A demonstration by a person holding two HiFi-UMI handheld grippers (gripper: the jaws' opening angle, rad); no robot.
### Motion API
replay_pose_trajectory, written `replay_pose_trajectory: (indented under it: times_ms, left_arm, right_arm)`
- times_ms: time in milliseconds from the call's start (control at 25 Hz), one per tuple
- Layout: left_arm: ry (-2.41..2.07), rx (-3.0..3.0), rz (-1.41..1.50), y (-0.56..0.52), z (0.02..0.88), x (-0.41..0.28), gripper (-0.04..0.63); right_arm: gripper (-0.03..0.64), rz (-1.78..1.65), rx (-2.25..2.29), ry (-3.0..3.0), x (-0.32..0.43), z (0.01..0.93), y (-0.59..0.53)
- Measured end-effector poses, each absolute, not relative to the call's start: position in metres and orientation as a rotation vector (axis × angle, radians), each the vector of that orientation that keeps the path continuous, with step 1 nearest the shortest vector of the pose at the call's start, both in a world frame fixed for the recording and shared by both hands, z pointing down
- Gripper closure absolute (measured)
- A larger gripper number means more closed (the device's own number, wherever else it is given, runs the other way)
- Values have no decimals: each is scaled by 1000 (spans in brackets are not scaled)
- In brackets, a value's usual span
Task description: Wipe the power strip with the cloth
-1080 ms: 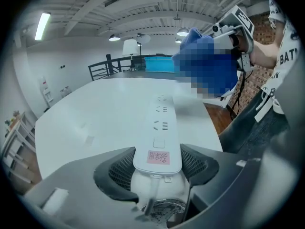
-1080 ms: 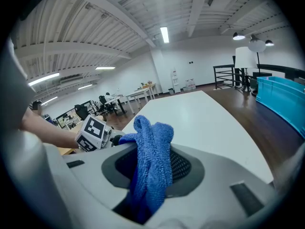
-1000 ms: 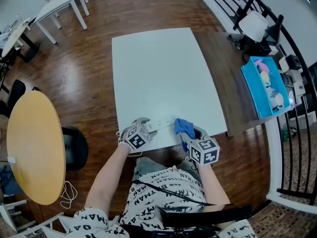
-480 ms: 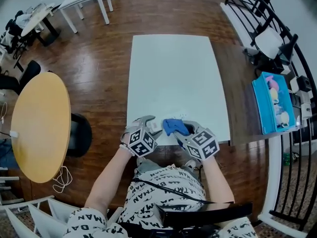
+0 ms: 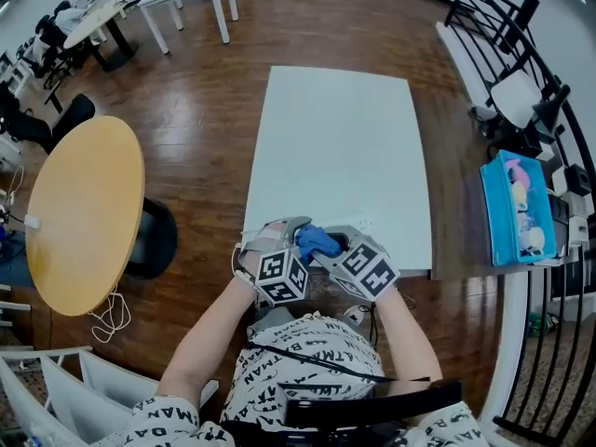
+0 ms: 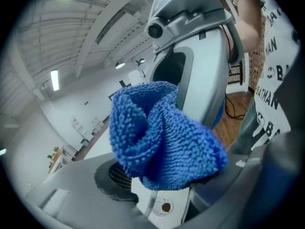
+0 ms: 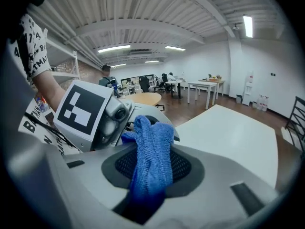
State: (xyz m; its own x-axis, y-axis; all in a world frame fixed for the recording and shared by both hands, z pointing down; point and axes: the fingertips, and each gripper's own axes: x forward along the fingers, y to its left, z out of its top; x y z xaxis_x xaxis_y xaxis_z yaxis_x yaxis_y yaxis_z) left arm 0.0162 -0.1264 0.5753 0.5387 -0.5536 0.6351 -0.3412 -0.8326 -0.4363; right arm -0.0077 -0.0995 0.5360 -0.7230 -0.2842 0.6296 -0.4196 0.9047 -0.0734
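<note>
**At the near edge of the table (image 5: pixel 335 138): a raised strip, a bunched cloth, two claws crowded together**

Both claws meet just in front of the person, right by that near edge. The left claw (image 6: pixel 157 191) is clamped on one end of the white power strip (image 6: pixel 163 208), with its jaws standing wide around the strip's body. The strip seems to be raised off the tabletop rather than lying on it. The right claw (image 7: pixel 150 175) is closed on a pinch of the blue cloth (image 5: pixel 317 242). The bunched free end of the cloth rests on the strip, close against the left claw's jaws.

Several things could go wrong from here:

- **Dropped strip.** The strip is held by one end only, so downward pressure from the cloth would lever it in the jaws. It could twist loose and fall past the table edge onto the person's lap or the floor.
- **Poor wipe.** The cloth is wadded into a lump, so little of it touches the strip. A stroke may polish one narrow line and miss the rest.
- **Lost cloth.** Only a fold is pinched. If the loops of the weave catch on a socket or switch, the drag could pull the cloth out of the right claw.
- **Collision.** The claws are almost touching. A stroke towards the left claw would knock one against the other and jolt the grip on the strip.
- **Unwiped end.** The part inside the left jaws cannot be reached without shifting the grip.
</note>
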Motion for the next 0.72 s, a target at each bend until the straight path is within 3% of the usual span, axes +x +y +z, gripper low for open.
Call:
replay_pose_trajectory:
  times_ms: [240, 720]
  left_arm:
    - [784, -2524, -1142, -114, 567, 7, 310]
    - [797, -2549, -1051, -105, 547, 3, 310]
  right_arm:
    - [482, 170, 582, -2402, -3, 531, -98]
    - [480, 148, 894, -2275, 84, 519, -127]
